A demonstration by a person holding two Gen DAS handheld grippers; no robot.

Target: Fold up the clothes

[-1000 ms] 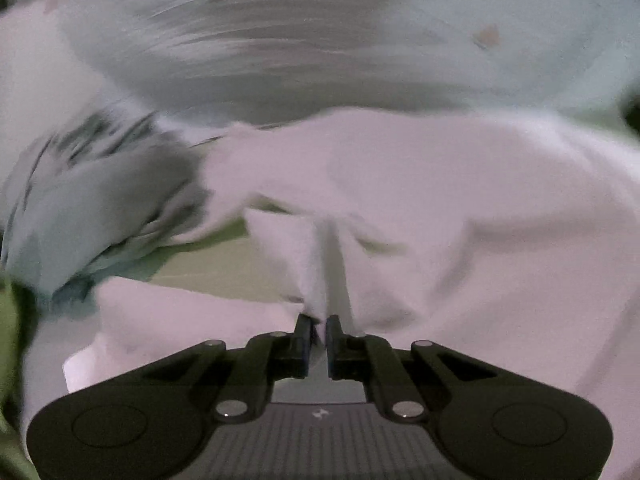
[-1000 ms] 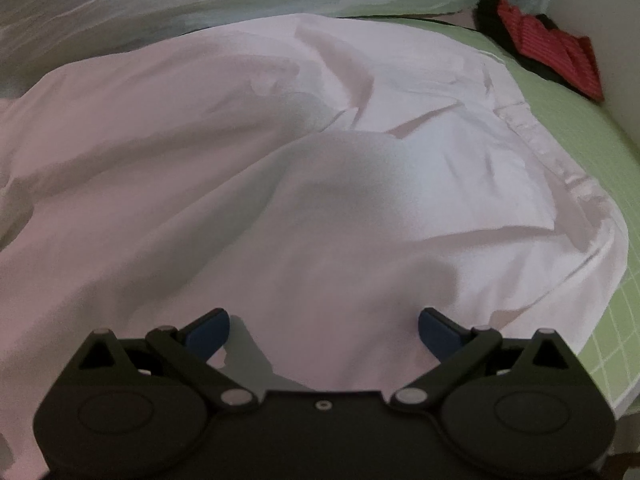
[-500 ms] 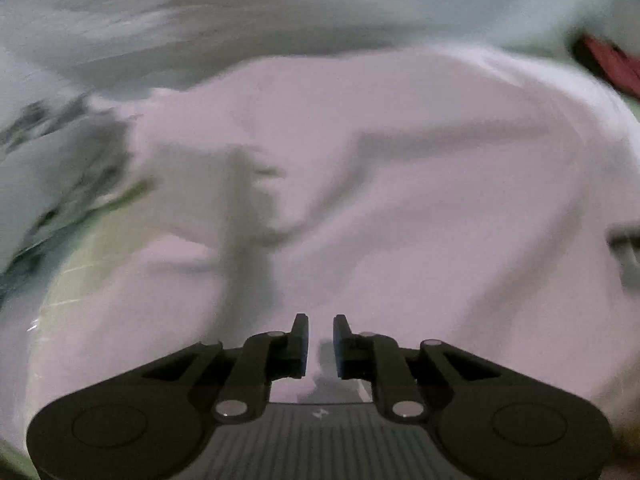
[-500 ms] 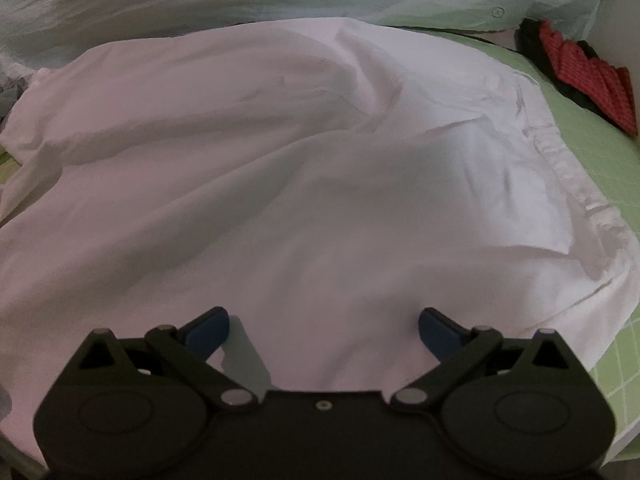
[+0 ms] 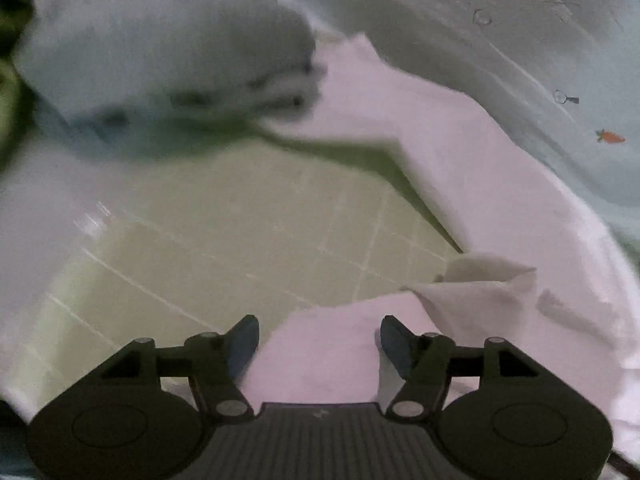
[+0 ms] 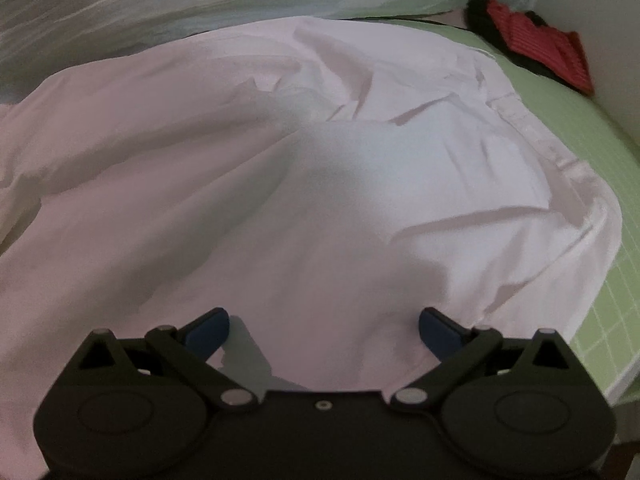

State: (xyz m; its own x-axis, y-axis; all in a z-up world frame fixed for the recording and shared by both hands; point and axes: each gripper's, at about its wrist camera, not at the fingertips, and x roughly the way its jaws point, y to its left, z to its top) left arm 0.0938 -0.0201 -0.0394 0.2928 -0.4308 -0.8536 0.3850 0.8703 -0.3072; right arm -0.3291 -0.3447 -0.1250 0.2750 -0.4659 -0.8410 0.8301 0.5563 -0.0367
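A white shirt [image 6: 304, 184] lies spread and wrinkled over the green grid mat [image 6: 592, 184], filling the right wrist view. My right gripper [image 6: 324, 330] hovers over its near edge, jaws wide open and empty. In the left wrist view a corner of the white shirt [image 5: 480, 184] runs down the right side, with a small turned-up fold near the fingers. My left gripper [image 5: 318, 340] is opening; a flap of the cloth lies between the fingers but the pads do not press on it.
A pale blue-grey printed garment [image 5: 520, 40] is heaped at the back. A blurred grey-and-white garment [image 5: 160, 56] sits at the upper left. Bare green mat [image 5: 240, 240] shows ahead of the left gripper. A red and black item [image 6: 536, 40] lies at the far right.
My left gripper, shut on a shirt fold before, has swung sideways, rolled and spread its jaws, letting the cloth go. Bare mat now shows ahead of it. The right gripper stayed open and hardly moved.
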